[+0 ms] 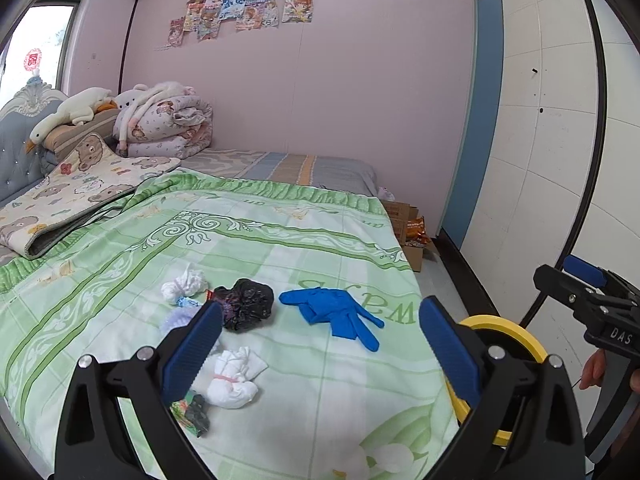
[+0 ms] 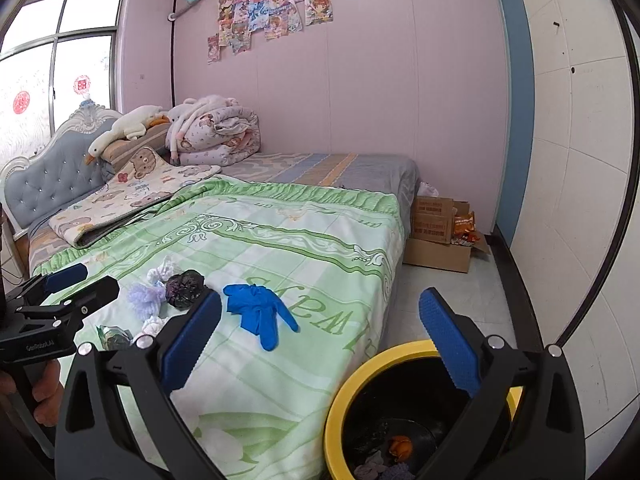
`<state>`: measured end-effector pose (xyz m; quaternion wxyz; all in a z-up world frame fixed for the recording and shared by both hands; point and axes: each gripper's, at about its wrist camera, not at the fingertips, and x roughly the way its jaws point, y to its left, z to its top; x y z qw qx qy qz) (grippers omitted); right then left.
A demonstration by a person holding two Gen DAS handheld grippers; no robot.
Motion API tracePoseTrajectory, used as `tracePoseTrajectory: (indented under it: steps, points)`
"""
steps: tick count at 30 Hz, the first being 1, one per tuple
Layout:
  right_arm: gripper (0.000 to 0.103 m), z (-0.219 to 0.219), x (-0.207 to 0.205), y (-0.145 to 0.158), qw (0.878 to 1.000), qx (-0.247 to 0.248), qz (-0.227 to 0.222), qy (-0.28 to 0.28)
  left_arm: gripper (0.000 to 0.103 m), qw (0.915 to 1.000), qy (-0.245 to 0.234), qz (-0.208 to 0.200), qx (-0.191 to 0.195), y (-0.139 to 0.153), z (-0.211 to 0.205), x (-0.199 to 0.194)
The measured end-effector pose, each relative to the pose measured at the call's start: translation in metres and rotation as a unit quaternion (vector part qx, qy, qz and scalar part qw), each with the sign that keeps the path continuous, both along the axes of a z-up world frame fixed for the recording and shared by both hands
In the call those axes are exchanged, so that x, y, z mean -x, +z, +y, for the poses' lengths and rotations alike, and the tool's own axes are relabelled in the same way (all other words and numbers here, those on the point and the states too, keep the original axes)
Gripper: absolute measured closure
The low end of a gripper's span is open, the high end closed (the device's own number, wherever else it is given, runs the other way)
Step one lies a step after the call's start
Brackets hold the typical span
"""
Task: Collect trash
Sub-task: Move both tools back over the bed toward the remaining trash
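My left gripper (image 1: 320, 344) has its jaws wide apart and holds nothing; the same for my right gripper (image 2: 320, 344), which hangs over the yellow-rimmed bin (image 2: 344, 392) beside the bed. Between the left jaws I see the trash on the green bedspread (image 1: 280, 248): the blue glove (image 1: 332, 312) nearest the bin, the black crumpled bag (image 1: 248, 304), two white wads (image 1: 236, 376) and a small wrapper (image 1: 192, 412). I judge the glove is the next piece. I would lower the jaws flat over its thick middle, not the thin fingers, and pinch without catching the bedspread cloth.
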<state>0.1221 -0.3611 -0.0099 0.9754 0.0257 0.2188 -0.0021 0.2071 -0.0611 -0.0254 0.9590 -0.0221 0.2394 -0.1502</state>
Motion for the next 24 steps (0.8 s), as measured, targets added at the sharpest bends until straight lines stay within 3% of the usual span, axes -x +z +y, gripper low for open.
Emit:
tracePoseTrajectory:
  steps: [24]
  points:
    - [0.008,0.067,-0.041,-0.008,0.998,-0.005,0.017,0.055,0.008,0.9968,0.080,0.010,-0.004,-0.019,0.087,0.003]
